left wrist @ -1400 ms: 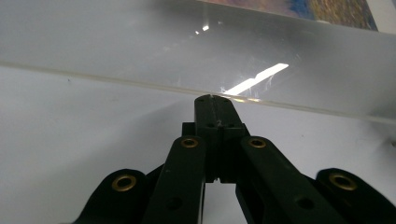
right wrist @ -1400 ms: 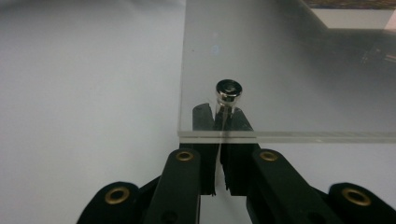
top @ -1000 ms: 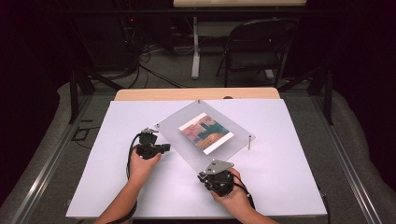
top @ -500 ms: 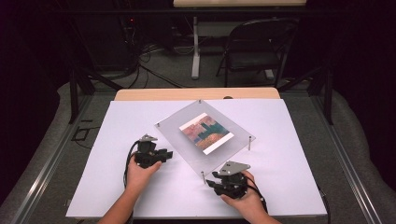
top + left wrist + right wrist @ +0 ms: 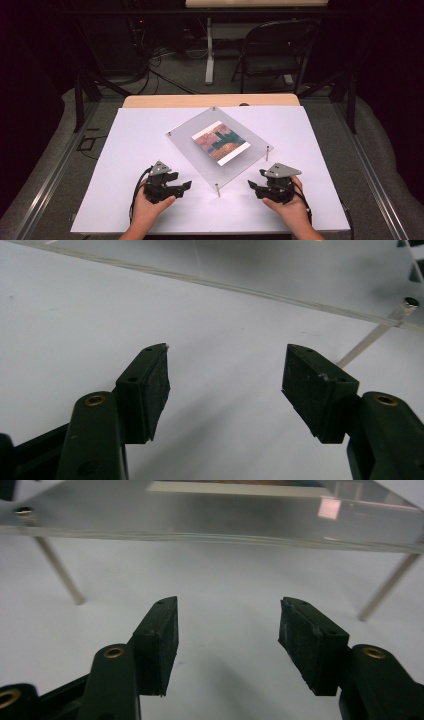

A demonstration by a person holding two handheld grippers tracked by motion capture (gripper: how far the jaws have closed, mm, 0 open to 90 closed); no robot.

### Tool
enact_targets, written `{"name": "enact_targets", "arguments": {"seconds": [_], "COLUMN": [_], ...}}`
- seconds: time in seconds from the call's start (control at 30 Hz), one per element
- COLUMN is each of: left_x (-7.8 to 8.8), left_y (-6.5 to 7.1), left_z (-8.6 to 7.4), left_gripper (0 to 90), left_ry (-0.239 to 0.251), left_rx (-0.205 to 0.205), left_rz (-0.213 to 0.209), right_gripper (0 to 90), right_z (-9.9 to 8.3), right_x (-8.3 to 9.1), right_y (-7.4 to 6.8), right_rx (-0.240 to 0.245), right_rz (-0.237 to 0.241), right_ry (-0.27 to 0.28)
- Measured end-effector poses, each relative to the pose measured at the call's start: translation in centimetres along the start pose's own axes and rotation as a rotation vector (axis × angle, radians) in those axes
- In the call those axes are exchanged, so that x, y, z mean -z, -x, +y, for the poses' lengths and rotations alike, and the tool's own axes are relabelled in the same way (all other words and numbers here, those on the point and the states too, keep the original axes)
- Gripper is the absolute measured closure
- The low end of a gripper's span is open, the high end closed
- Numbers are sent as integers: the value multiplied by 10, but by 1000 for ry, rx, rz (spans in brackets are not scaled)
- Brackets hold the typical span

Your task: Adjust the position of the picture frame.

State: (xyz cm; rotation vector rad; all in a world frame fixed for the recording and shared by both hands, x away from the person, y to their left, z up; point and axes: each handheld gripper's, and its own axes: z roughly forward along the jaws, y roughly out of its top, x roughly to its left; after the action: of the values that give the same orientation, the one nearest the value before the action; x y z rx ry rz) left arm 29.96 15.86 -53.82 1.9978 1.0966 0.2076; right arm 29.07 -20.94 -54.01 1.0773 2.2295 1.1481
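Note:
A clear acrylic plate point(image 5: 187, 135) stands on thin metal legs in the middle of the white table, turned like a diamond, with a colourful picture point(image 5: 220, 142) lying at its centre. My left gripper point(image 5: 186, 186) rests near the table's front, left of the plate's nearest leg point(image 5: 217, 189). Its jaws have just been opening and nothing is between them point(image 5: 227, 365). My right gripper point(image 5: 253, 186) is right of that leg, facing the plate's edge point(image 5: 200, 515). Its jaws have also just been opening and hold nothing point(image 5: 229, 615).
The white table sheet point(image 5: 125, 150) has bare room on both sides of the plate. The plate's legs point(image 5: 60, 575) lift it a little off the table. A folding chair point(image 5: 272, 50) and cables stand on the floor beyond the far edge.
Both grippers let go of the plate's near edges and opened. The left one drew back toward the front edge and the right one slid off to the right. The plate stays put.

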Motion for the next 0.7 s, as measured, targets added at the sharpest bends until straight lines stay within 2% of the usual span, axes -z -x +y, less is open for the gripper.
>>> {"name": "enact_targets", "arguments": {"seconds": [0.07,0.13,0.17,0.2,0.23,0.27,0.37,0.4,0.53,0.7], "left_x": [0,-1,-1,-3,-4,-7,-10,-12,-15,-19], "left_y": [4,11,11,14,16,21,26,30,35,40], "left_z": [-1,-3,-3,-4,-4,-5,-6,-7,-7,-7], "left_gripper": [351,350,351,351,351,355,357,359,362,378], "left_ry": [6,-1,-1,-6,-13,-16,-18,-20,-10,-4], "left_rx": [-4,-20,-20,-31,-37,-47,-53,-60,-63,-64], "left_rz": [-8,-21,-21,-24,-28,-37,-51,-64,-75,-97], "right_gripper": [408,408,408,409,409,417,424,453,499,584], "right_z": [0,-3,-3,-4,-4,-4,-4,-4,-3,2], "right_x": [0,-1,-1,-1,-1,-3,-7,-11,-20,-31], "right_y": [5,24,24,34,34,43,51,57,65,73], "right_rx": [-7,-40,-40,-62,-62,-76,-85,-89,-94,-76], "right_rz": [-14,-68,-68,-89,-89,-114,-123,-131,-132,-153], "right_ry": [-6,-10,-10,-13,-13,-13,-18,-18,-24,-17]}}
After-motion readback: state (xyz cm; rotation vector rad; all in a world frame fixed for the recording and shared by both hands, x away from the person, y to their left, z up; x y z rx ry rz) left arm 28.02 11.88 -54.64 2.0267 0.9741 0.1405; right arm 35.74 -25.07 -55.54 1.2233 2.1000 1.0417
